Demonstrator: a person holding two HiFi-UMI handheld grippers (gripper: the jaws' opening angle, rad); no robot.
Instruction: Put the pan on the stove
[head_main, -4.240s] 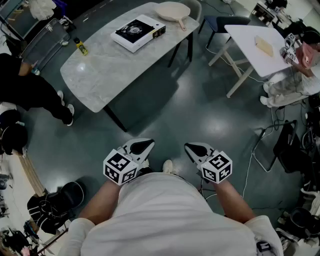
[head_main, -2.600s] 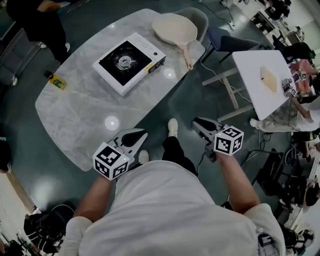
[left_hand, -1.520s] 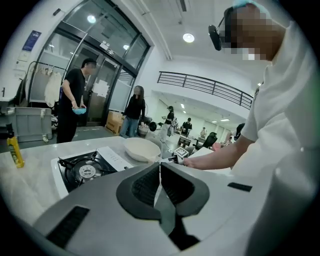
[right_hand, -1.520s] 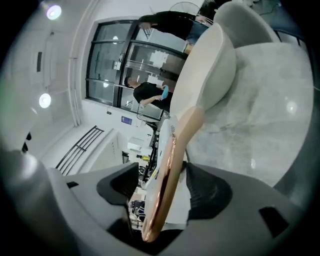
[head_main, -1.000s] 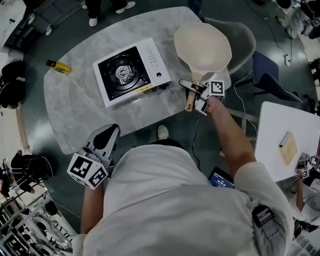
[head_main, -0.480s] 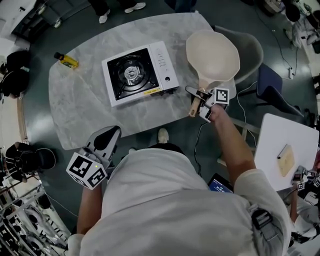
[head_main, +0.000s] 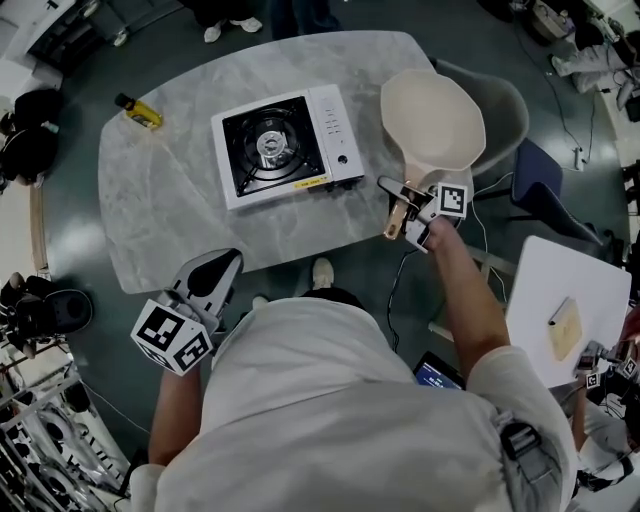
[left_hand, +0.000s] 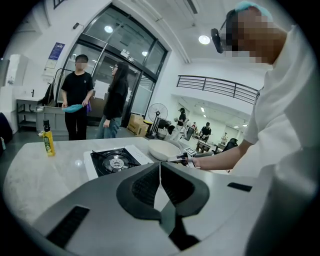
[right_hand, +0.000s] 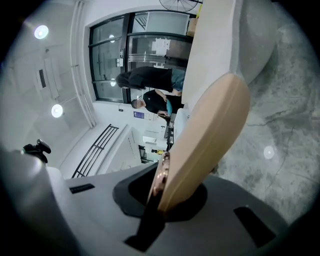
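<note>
The cream pan (head_main: 432, 120) sits at the right end of the marble table (head_main: 170, 225), just right of the stove (head_main: 285, 145), with its bowl over the far corner and its wooden handle (head_main: 397, 212) pointing back toward the person, out past the table's near edge. Whether the pan rests on the marble or is slightly lifted cannot be told. The right gripper (head_main: 397, 197) pinches the handle (right_hand: 210, 145) between its jaws, close to the handle's end. A strip of marble lies between the pan and the stove's control side; the burner is uncovered. A grey chair (head_main: 508, 95) stands just behind the pan at the table's corner. A yellow bottle (head_main: 137, 110) lies at the far left end, well apart from the stove. The left gripper (head_main: 228, 260) hangs off the table's near edge, jaws pressed together on nothing. A white side table (head_main: 590, 290) stands to the right.
</note>
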